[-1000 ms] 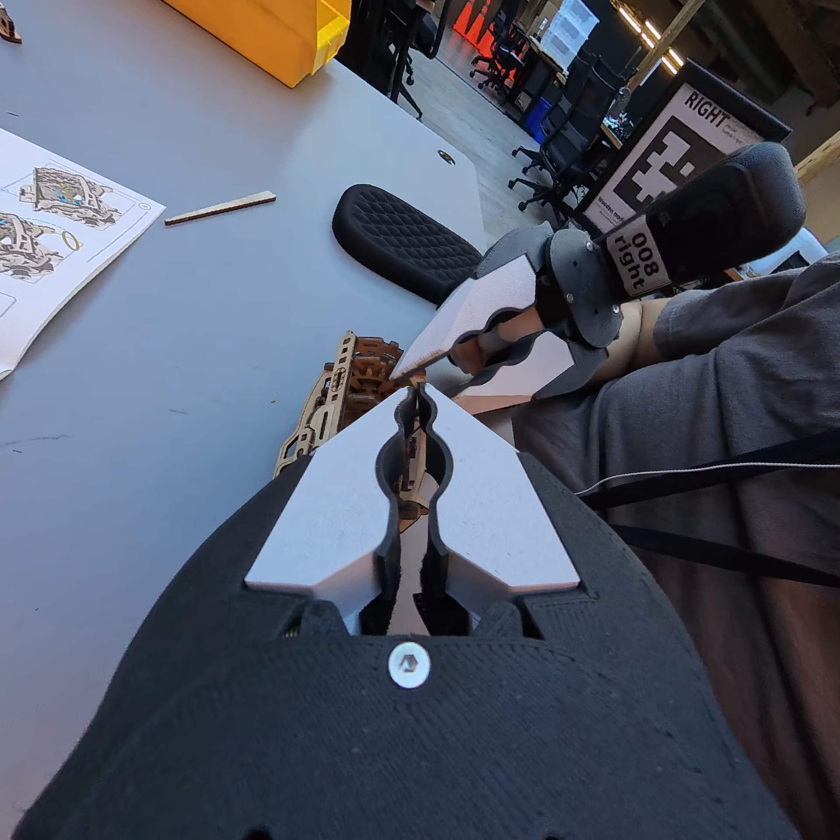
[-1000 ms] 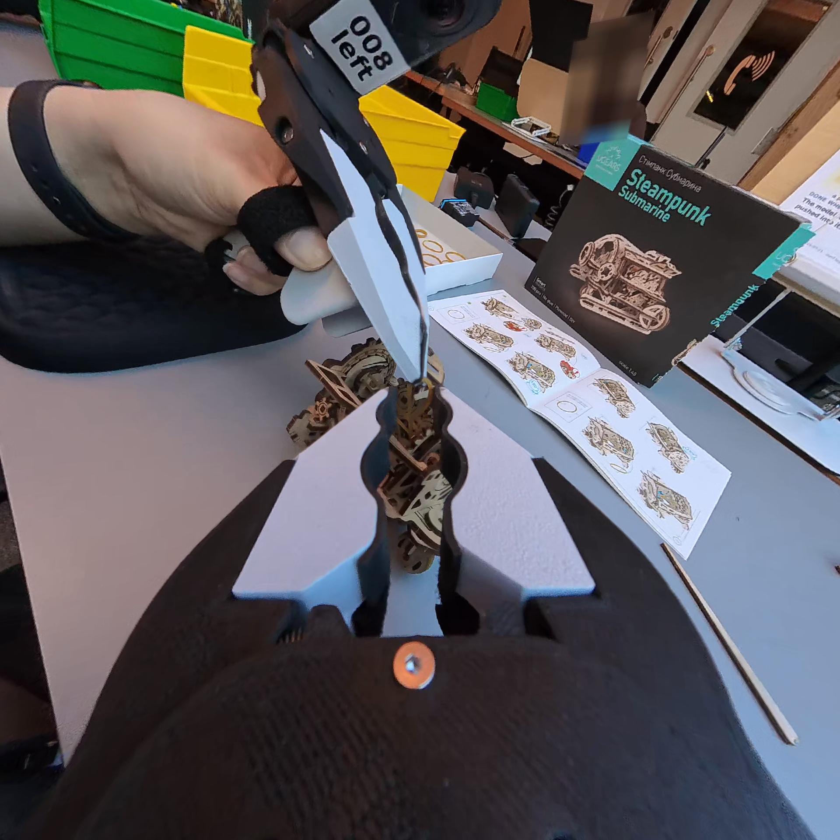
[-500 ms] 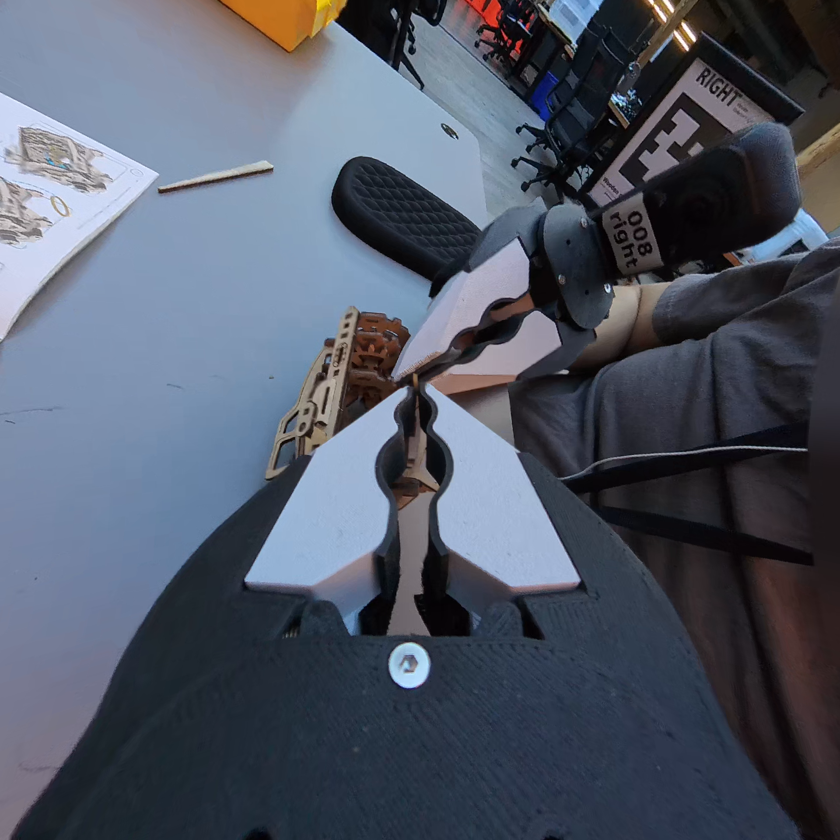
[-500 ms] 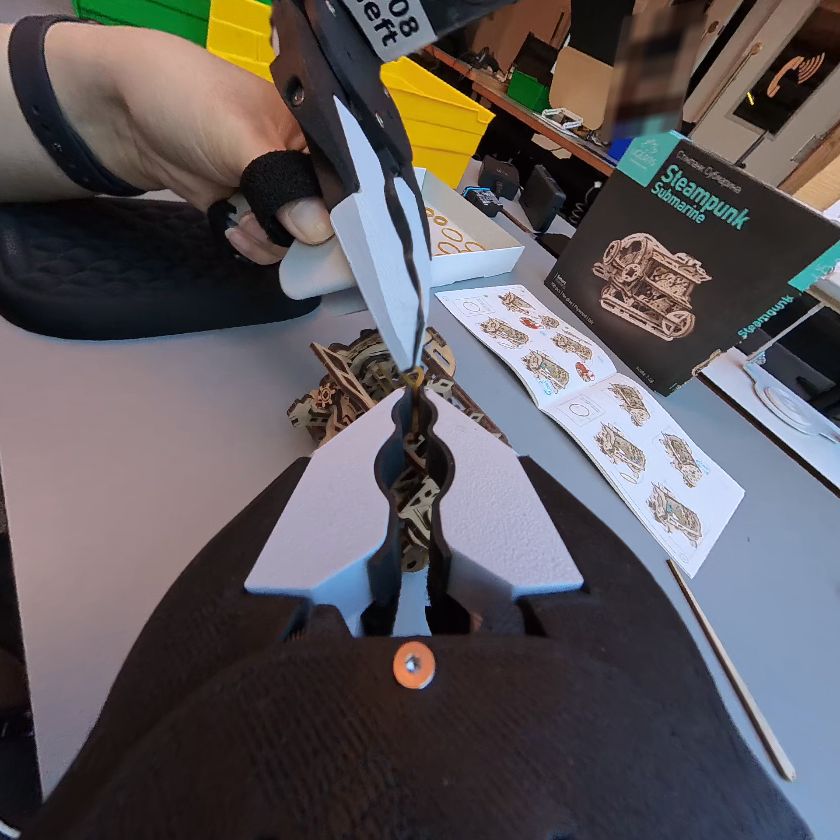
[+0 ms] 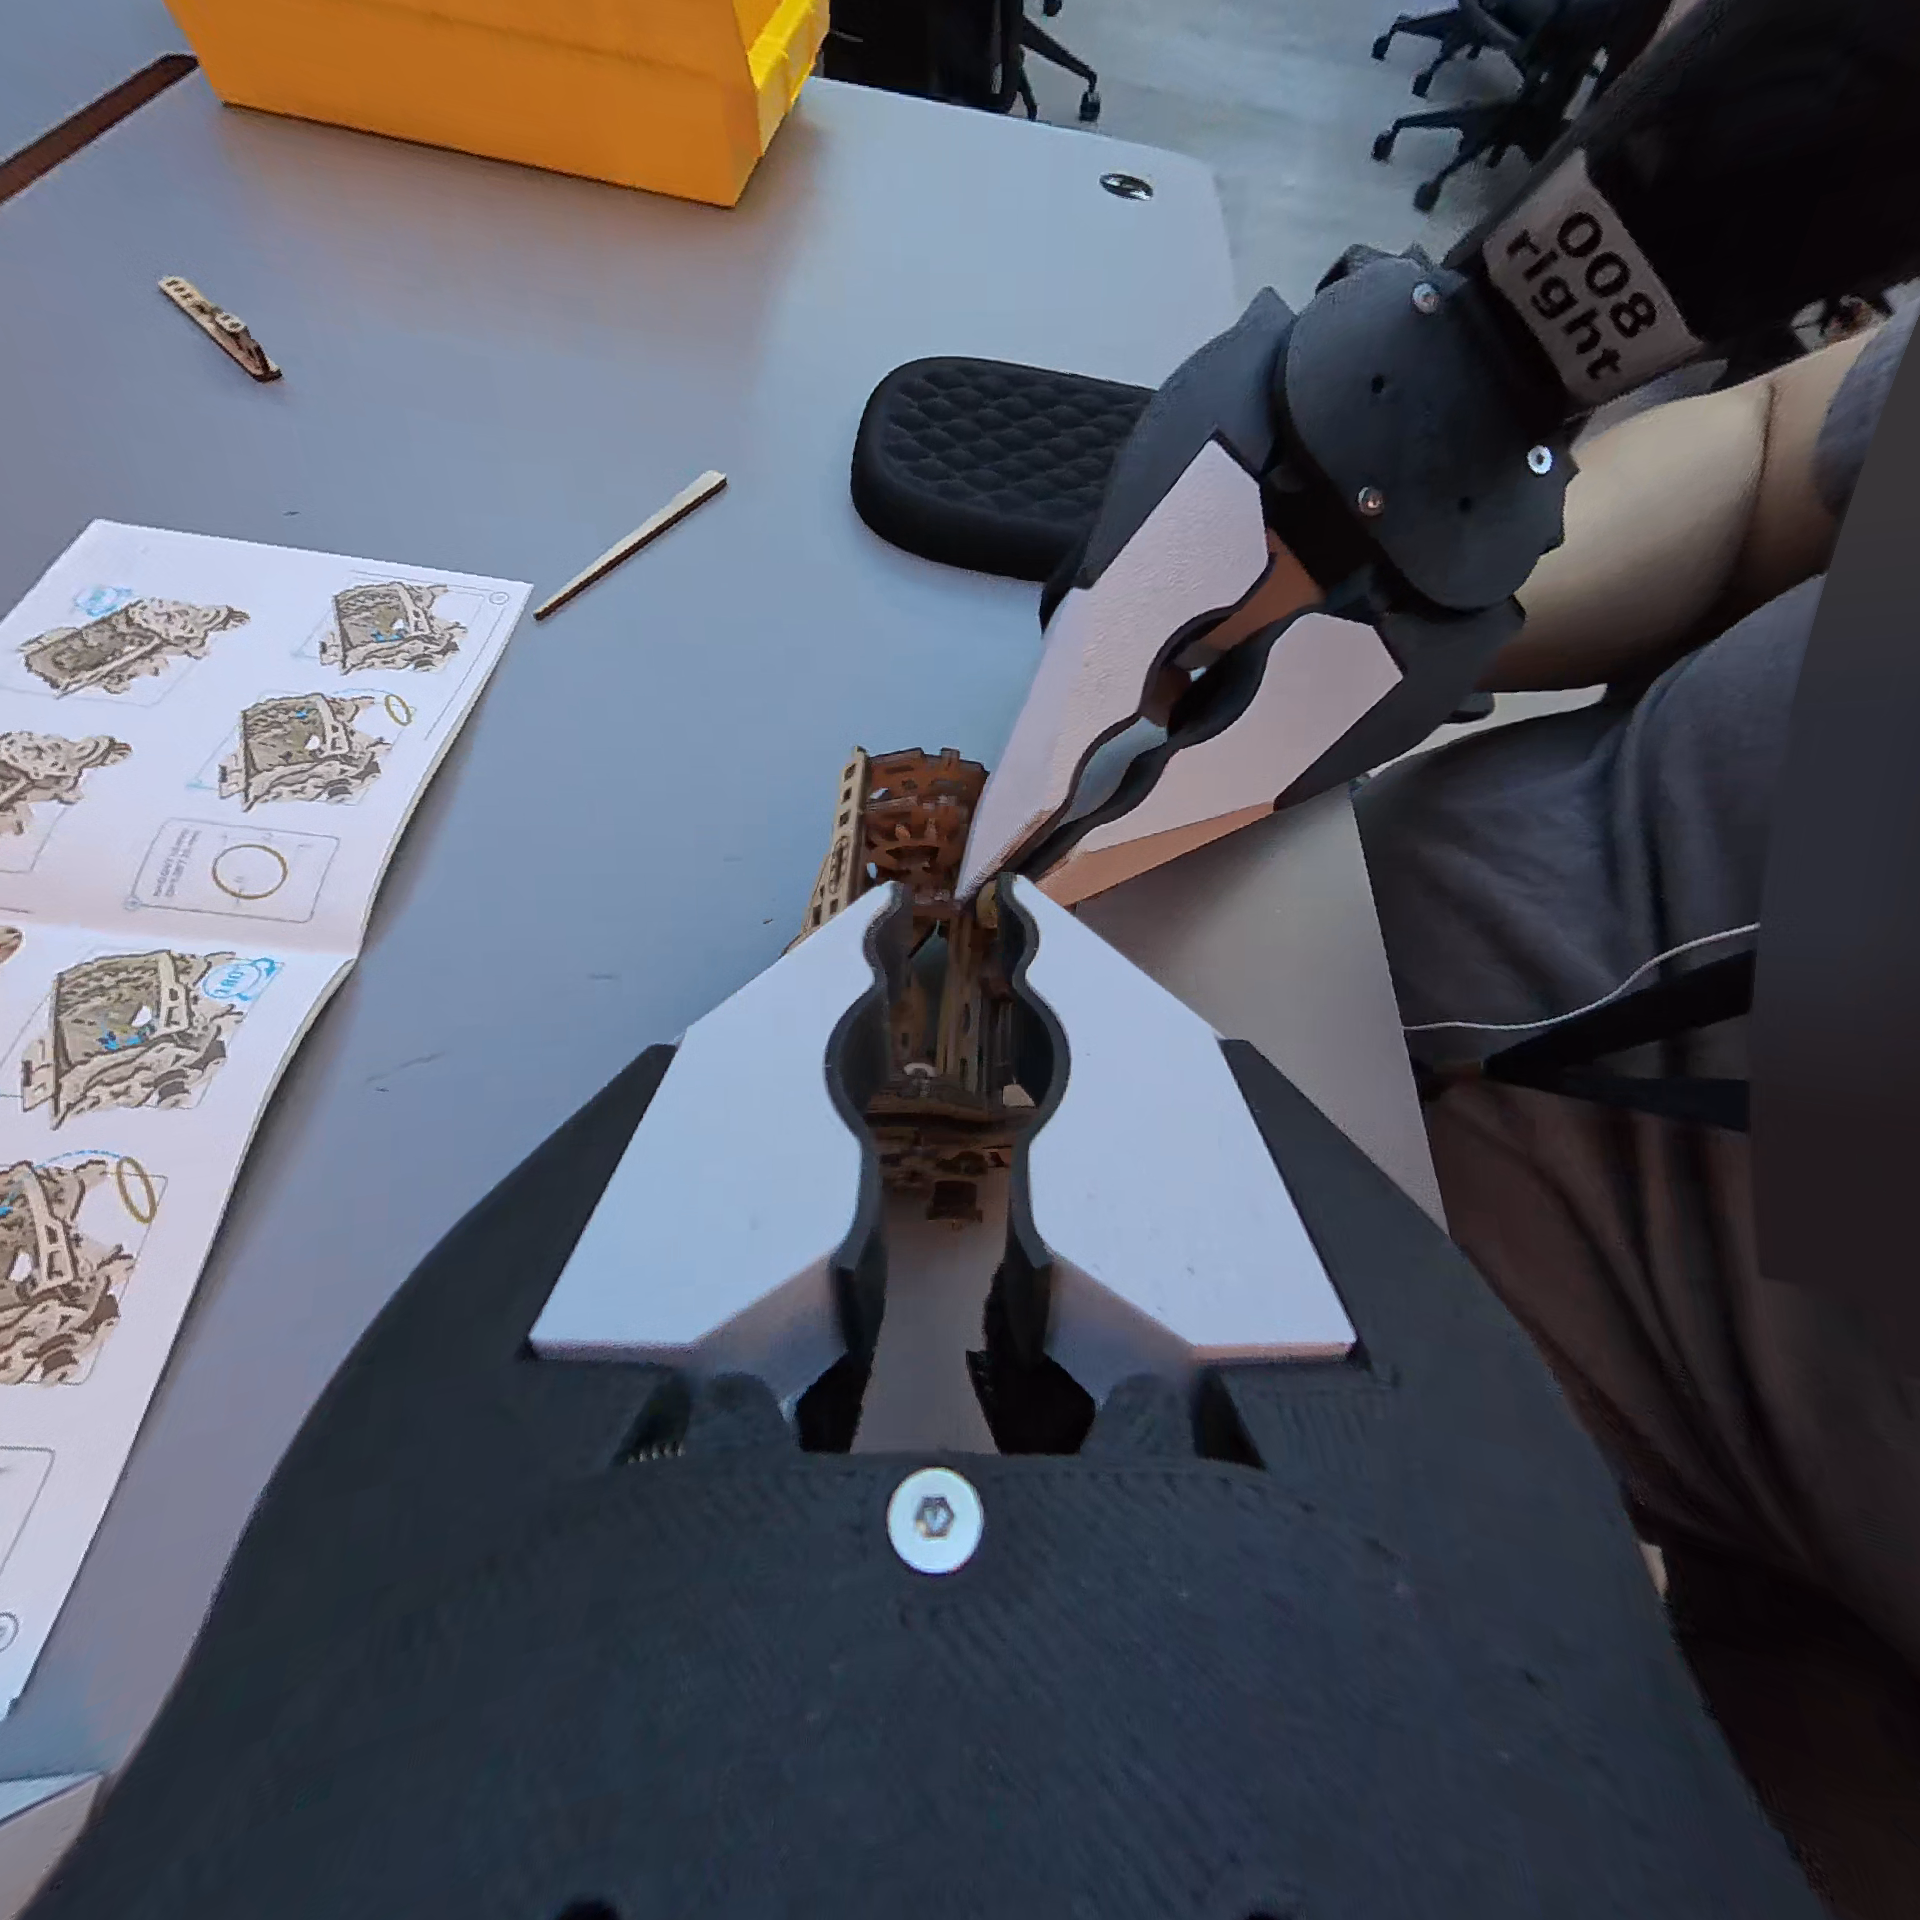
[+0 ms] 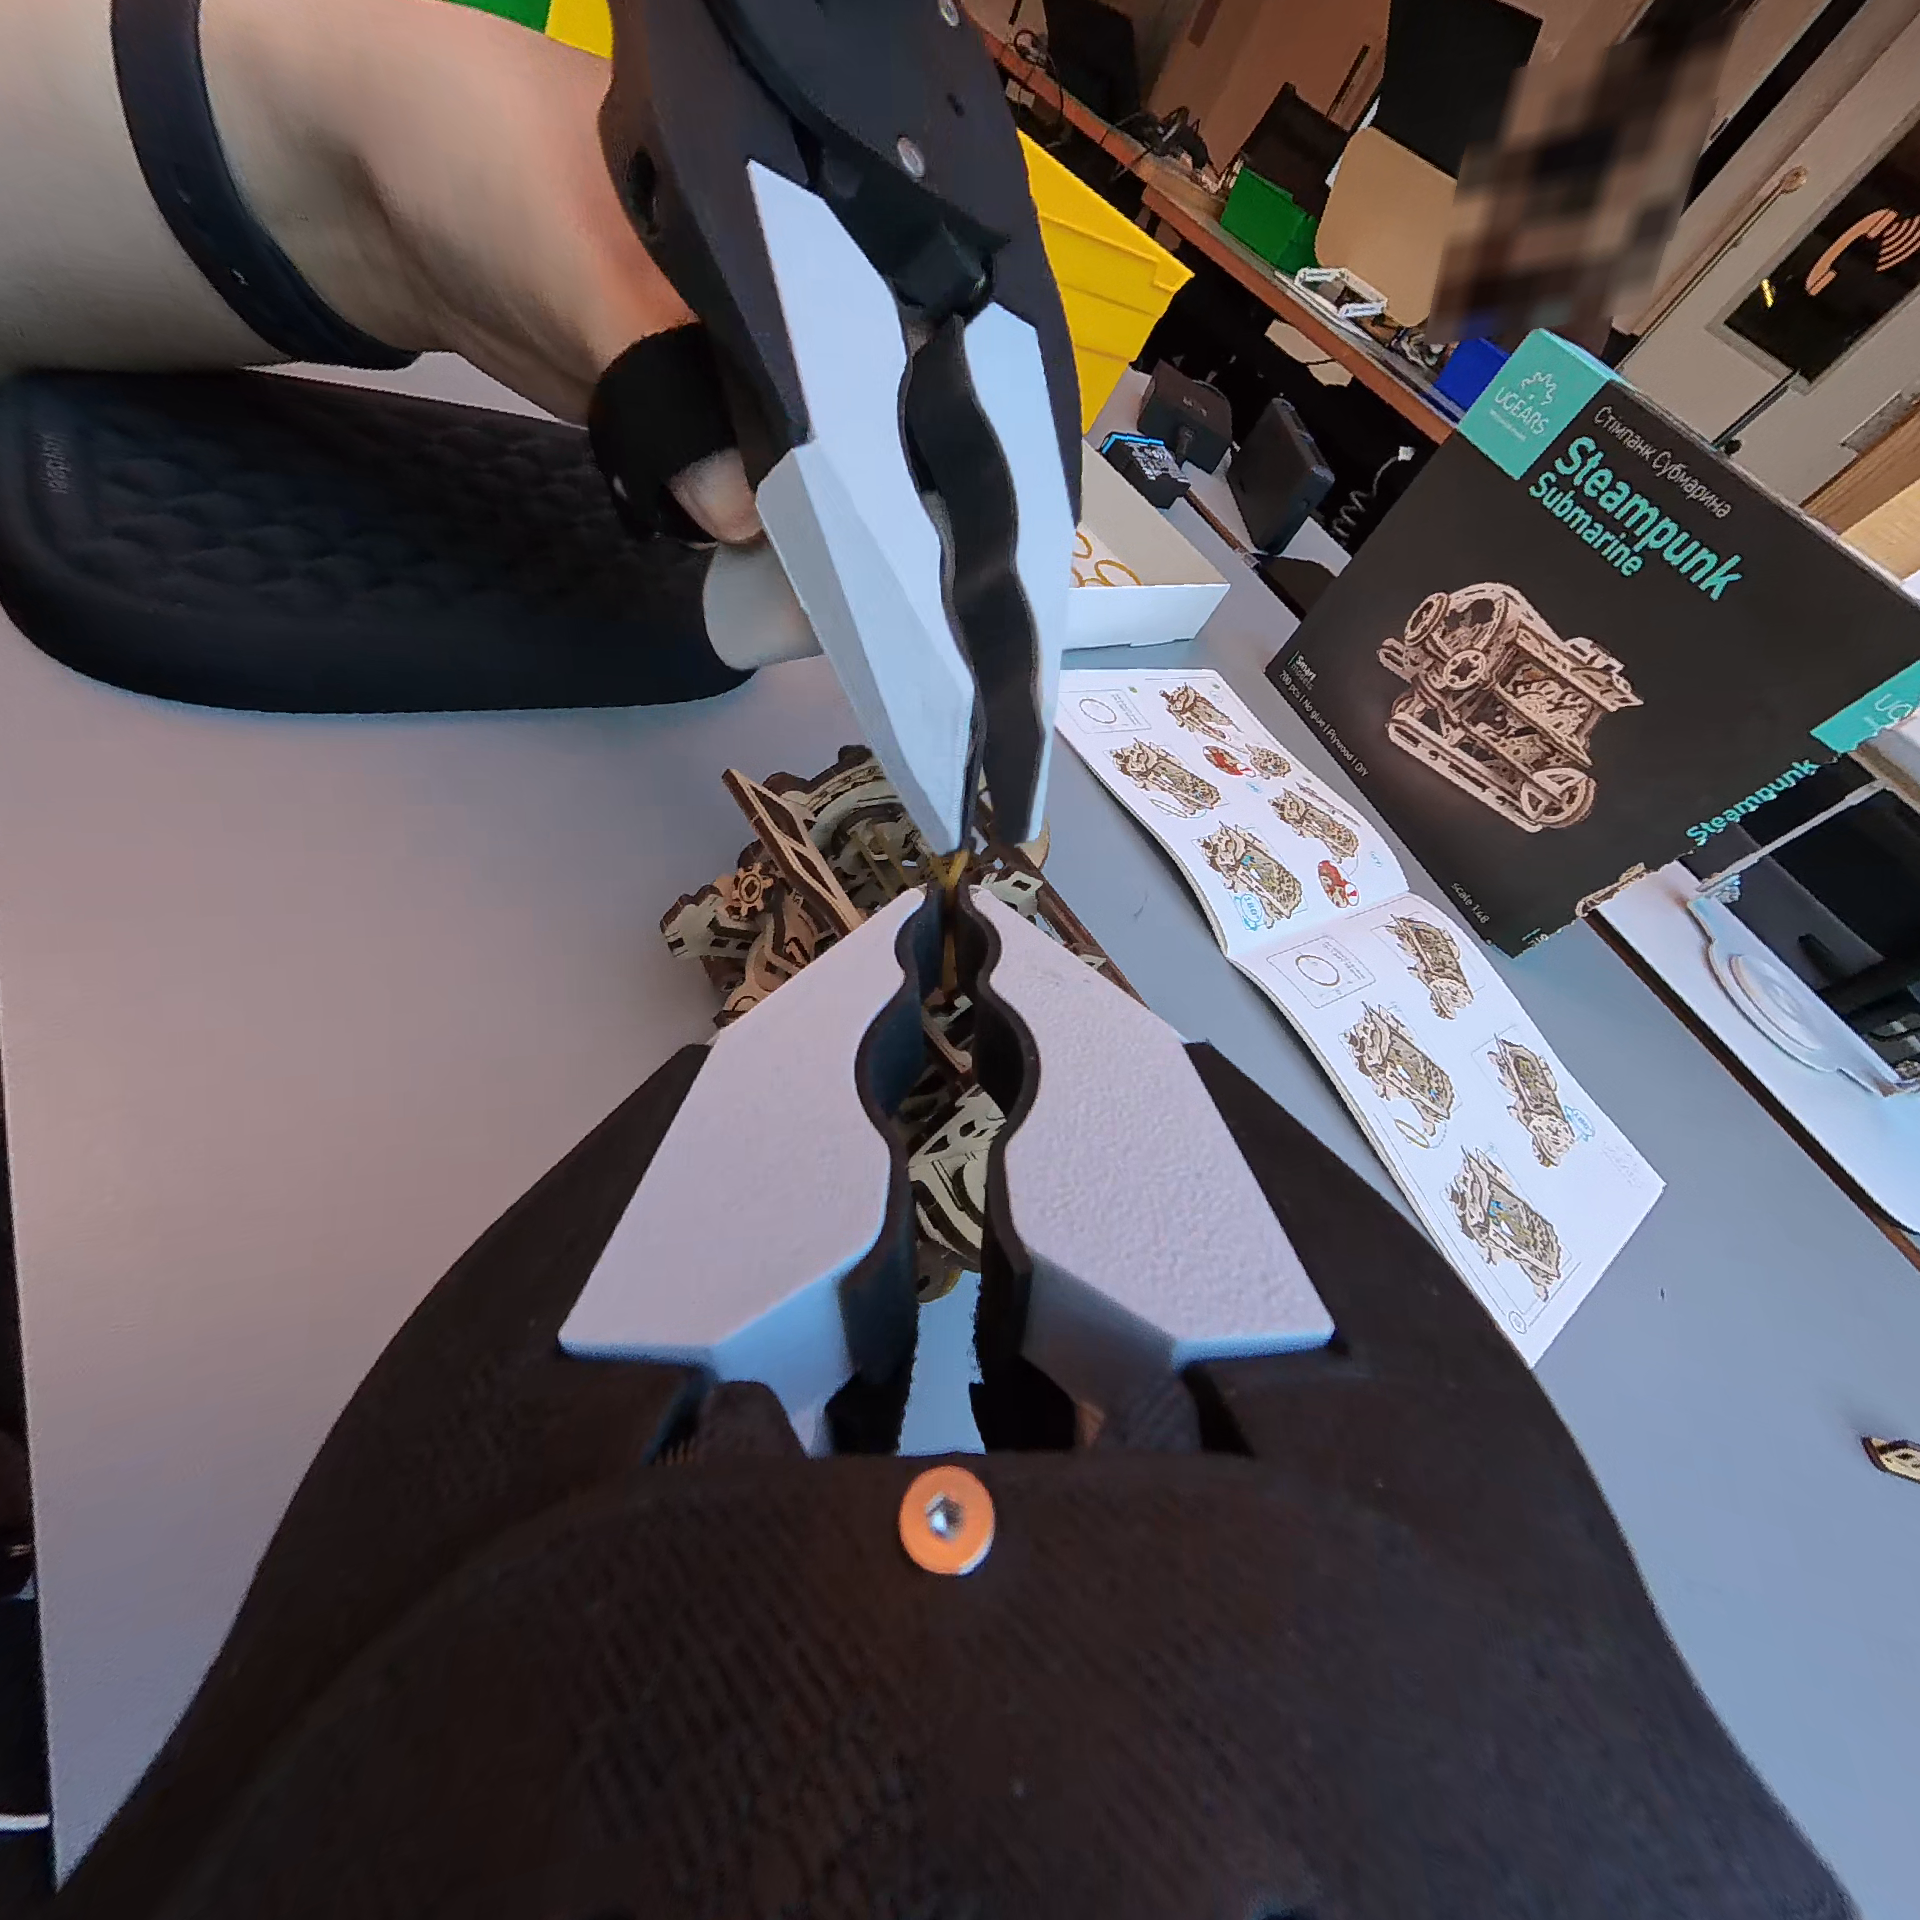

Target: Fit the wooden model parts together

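Note:
The half-built wooden model [image 5: 904,821] lies on the grey table [image 5: 623,312], right under both grippers; it also shows in the right wrist view [image 6: 790,894]. My left gripper [image 5: 958,902] hangs over it with its jaws a narrow gap apart, and the model shows through the gap. My right gripper [image 6: 948,909] is shut on a thin yellow band [image 6: 951,860] just above the model. The two grippers meet tip to tip: the right gripper [image 5: 987,878] comes in from the upper right, and the left gripper [image 6: 987,831] points down from above.
An instruction booklet [image 5: 239,748] lies open left of the model. A black padded rest [image 5: 987,457], a yellow bin [image 5: 499,83], a wooden stick [image 5: 629,561] and a small wooden piece [image 5: 218,327] are on the table. The kit box [image 6: 1558,644] stands behind. The tips of both grippers are at nearly the same place. Left tips and right tips are each some 20 cm from the wooden stick [image 5: 629,561].
My left gripper's jaws were pressed together and now stand slightly apart. The left gripper has tipped to look more steeply down on the model. The right gripper stays pinched on the band.

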Motion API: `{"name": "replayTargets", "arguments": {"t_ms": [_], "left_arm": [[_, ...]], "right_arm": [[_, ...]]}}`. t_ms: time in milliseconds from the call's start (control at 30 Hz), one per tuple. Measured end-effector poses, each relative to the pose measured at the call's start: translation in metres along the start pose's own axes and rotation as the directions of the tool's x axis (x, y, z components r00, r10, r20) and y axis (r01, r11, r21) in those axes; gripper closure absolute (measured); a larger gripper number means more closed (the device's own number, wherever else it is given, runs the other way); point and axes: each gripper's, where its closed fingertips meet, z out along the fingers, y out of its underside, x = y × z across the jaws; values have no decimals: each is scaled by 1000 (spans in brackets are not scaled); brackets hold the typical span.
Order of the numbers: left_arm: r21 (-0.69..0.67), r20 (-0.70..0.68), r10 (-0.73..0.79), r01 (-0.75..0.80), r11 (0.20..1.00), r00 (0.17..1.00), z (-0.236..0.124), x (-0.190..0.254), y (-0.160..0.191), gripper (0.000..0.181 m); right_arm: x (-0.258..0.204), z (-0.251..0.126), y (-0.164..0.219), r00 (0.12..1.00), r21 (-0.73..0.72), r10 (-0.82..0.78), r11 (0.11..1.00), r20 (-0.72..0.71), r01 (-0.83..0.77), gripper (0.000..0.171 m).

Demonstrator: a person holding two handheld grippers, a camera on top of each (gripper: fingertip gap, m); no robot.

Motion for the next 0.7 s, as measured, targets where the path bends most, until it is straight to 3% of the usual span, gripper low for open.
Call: {"name": "replayTargets", "arguments": {"t_ms": [133,700], "left_arm": [[14,-62,-3,4,1000,998,2,10,-1,181],[18,-122,-107,110,994,987,-2,10,-2,181]], "right_arm": [[0,0,0,1000,-2,-1,1000,4,1,171],[2,-1,1,1000,-5,6,1000,15,-6,171]]}}
